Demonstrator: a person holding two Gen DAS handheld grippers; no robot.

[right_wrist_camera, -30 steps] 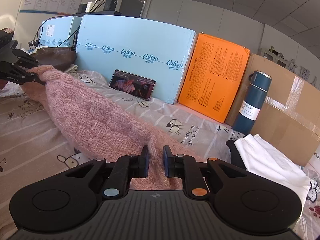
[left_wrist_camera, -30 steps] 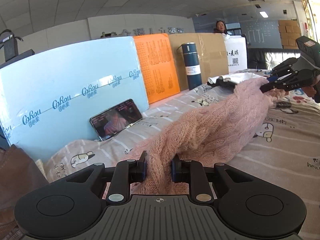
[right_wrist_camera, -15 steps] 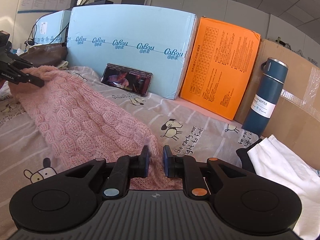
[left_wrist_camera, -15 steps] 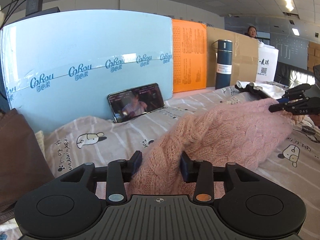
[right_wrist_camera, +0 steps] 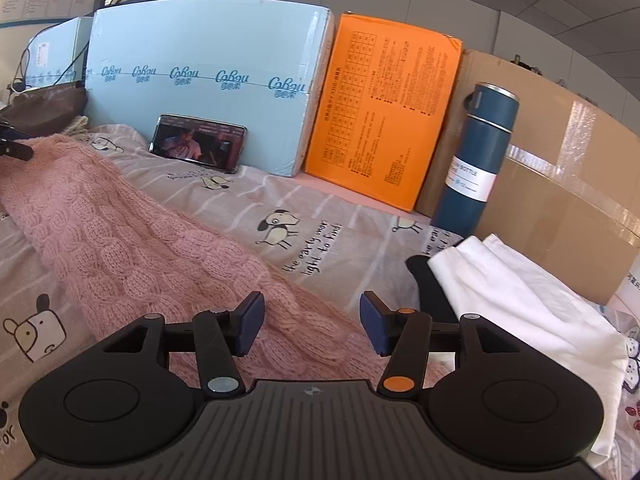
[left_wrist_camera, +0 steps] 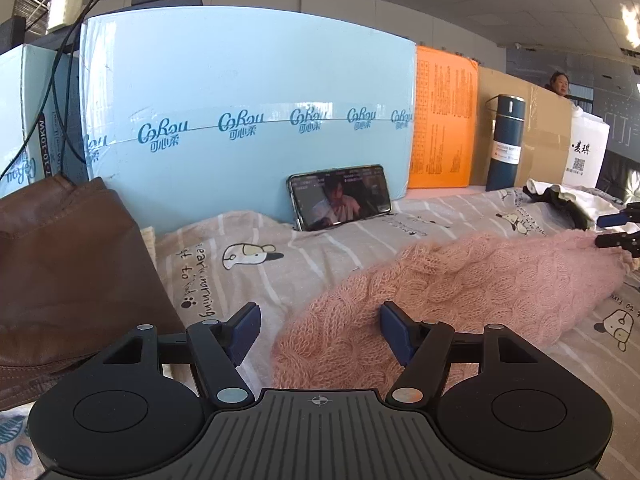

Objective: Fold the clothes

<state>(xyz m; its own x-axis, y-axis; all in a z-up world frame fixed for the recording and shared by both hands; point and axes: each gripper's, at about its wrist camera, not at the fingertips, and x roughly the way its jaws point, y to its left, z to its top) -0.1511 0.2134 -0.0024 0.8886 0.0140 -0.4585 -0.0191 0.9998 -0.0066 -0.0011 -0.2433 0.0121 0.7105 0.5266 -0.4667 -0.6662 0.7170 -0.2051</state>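
Note:
A pink cable-knit sweater (left_wrist_camera: 460, 288) lies in a long folded band on the cartoon-print sheet (left_wrist_camera: 240, 280). It also shows in the right wrist view (right_wrist_camera: 132, 248). My left gripper (left_wrist_camera: 320, 334) is open at one end of it, its jaws wide apart over the knit. My right gripper (right_wrist_camera: 310, 326) is open at the other end, with the sweater's edge between its jaws. The right gripper's fingertips (left_wrist_camera: 616, 230) show at the far right of the left wrist view.
A phone (left_wrist_camera: 340, 202) leans on a light blue box (left_wrist_camera: 240, 120). Beside that box stand an orange box (right_wrist_camera: 384, 120), a dark blue bottle (right_wrist_camera: 476, 160) and a cardboard box (right_wrist_camera: 568, 184). Folded white and black clothes (right_wrist_camera: 520, 304) lie right. A brown bag (left_wrist_camera: 68, 272) sits left.
Both grippers have opened and let go of the sweater, which has dropped from a raised, stretched hold to lie flat on the sheet.

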